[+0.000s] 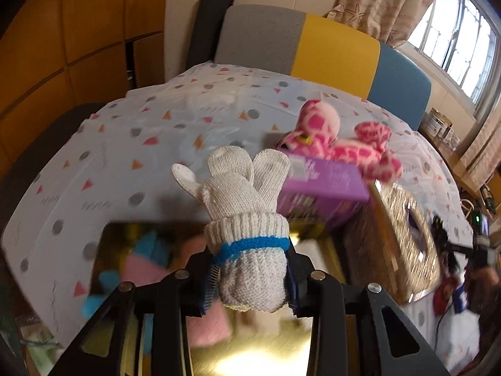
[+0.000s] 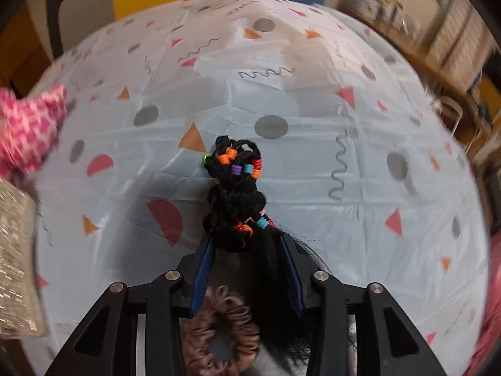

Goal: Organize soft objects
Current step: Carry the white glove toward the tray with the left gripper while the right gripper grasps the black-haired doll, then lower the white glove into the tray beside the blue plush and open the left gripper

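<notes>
My left gripper (image 1: 250, 269) is shut on a pair of grey knitted mittens (image 1: 247, 206) with a blue band, held above a shiny gold box (image 1: 260, 351). Pink and blue soft items (image 1: 147, 260) show blurred in that box. A pink spotted plush toy (image 1: 341, 144) lies on a purple box (image 1: 322, 188). My right gripper (image 2: 247, 247) is shut on a bundle of black braided hair with coloured beads (image 2: 235, 188), held over the table. A brown scrunchie (image 2: 222, 335) sits below the jaws. The plush also shows in the right wrist view (image 2: 28, 128).
The table wears a white cloth (image 1: 125, 156) with coloured shapes. A glittery gold basket (image 1: 404, 238) stands right of the purple box. A grey, yellow and blue chair back (image 1: 322, 50) is behind the table. The right gripper and hand appear at the far right (image 1: 469, 257).
</notes>
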Available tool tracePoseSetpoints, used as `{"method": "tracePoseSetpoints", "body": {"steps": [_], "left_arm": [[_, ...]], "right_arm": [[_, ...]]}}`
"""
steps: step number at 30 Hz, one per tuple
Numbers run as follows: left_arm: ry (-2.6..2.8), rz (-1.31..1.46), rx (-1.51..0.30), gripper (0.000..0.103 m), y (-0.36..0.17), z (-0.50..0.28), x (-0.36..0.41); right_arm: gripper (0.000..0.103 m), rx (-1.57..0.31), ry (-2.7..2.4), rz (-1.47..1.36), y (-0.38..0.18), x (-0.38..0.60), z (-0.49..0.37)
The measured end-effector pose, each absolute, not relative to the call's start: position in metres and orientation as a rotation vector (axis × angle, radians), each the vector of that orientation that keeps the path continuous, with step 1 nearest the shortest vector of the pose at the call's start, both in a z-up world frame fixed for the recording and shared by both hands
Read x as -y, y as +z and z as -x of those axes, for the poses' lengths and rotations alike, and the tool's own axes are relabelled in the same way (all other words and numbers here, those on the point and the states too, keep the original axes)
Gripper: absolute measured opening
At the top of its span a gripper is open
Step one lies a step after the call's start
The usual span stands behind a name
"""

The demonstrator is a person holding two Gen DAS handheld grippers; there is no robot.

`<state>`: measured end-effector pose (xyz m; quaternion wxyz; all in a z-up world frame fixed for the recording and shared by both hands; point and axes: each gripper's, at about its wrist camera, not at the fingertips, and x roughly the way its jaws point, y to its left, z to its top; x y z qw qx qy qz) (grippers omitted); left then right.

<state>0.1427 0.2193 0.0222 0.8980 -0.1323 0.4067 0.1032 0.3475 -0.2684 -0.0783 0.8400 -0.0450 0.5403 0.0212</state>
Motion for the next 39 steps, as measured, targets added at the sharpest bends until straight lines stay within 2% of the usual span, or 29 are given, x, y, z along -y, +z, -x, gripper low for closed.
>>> {"method": "tracePoseSetpoints", "body": {"steps": [1,4,14,20,22,27,33,37,39], "left_arm": [[0.219,0.271,-0.840,0.036,0.018,-0.129,-0.222],[0.240,0.283,-0.841,0.036,0.009,-0.101,-0.225],[0.348,0.324,-0.862,0.036,-0.008,-0.006,-0.256],[0.388,0.340,-0.871,0.036,-0.028,0.014,-0.254],[0.421,0.350,-0.883,0.036,-0.034,0.018,-0.260],[0.467,0.411,-0.888,0.036,-0.039,0.037,-0.285],[0.415,0.397,-0.904,0.038,-0.045,0.047,-0.285],[0.366,0.367,-0.951,0.047,-0.056,0.030,-0.270],[0.364,0.365,-0.952,0.059,-0.059,0.025,-0.268]], "right_arm": [[0.031,-1.150,0.044,0.106,-0.080,0.266,-0.349],[0.028,-1.143,0.024,0.160,-0.087,0.260,-0.347],[0.029,-1.156,-0.017,0.176,-0.091,0.255,-0.348],[0.028,-1.147,-0.073,0.249,-0.094,0.237,-0.345],[0.022,-1.148,-0.072,0.275,-0.096,0.231,-0.342],[0.015,-1.153,-0.076,0.330,-0.097,0.221,-0.337],[0.014,-1.161,-0.098,0.352,-0.099,0.214,-0.340],[0.013,-1.159,-0.101,0.345,-0.099,0.214,-0.340],[0.012,-1.154,-0.102,0.330,-0.100,0.217,-0.342]]}}
